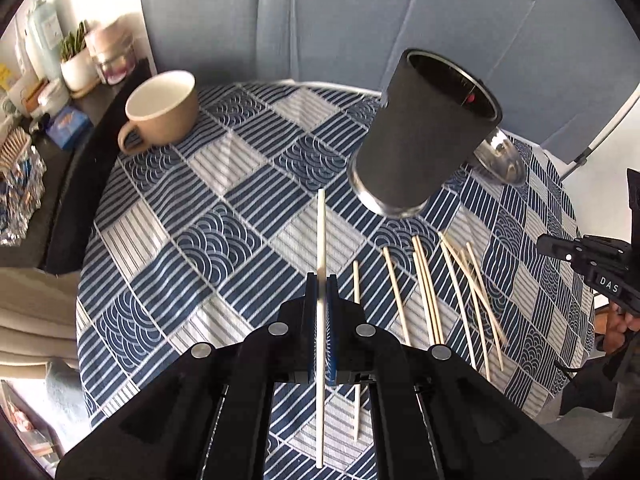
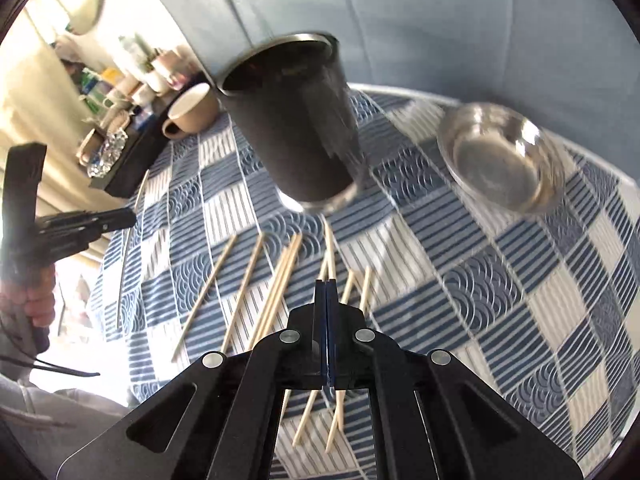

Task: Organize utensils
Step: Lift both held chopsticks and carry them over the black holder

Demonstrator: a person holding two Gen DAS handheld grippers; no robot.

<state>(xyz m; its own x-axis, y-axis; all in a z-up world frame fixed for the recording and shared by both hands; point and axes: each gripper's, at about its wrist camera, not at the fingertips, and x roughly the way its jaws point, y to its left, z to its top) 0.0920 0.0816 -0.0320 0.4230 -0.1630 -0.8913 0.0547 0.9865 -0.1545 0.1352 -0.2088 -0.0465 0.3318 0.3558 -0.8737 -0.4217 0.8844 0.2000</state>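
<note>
My left gripper (image 1: pixel 321 280) is shut on a pale chopstick (image 1: pixel 321 236) that points forward toward the black cup (image 1: pixel 424 136), which stands on the table ahead and to the right. Several wooden chopsticks (image 1: pixel 428 292) lie loose on the cloth below the cup. My right gripper (image 2: pixel 326 282) is shut and empty, held just above those chopsticks (image 2: pixel 280 284), with the black cup (image 2: pixel 296 128) ahead. The left gripper also shows in the right wrist view (image 2: pixel 124 218) at the far left, and the right gripper shows in the left wrist view (image 1: pixel 550 244) at the right edge.
A beige mug (image 1: pixel 164 110) stands at the back left of the blue checked tablecloth (image 1: pixel 224 216). A small steel dish (image 2: pixel 500 164) sits right of the cup. A dark side shelf (image 1: pixel 68 160) with jars and packets runs along the left table edge.
</note>
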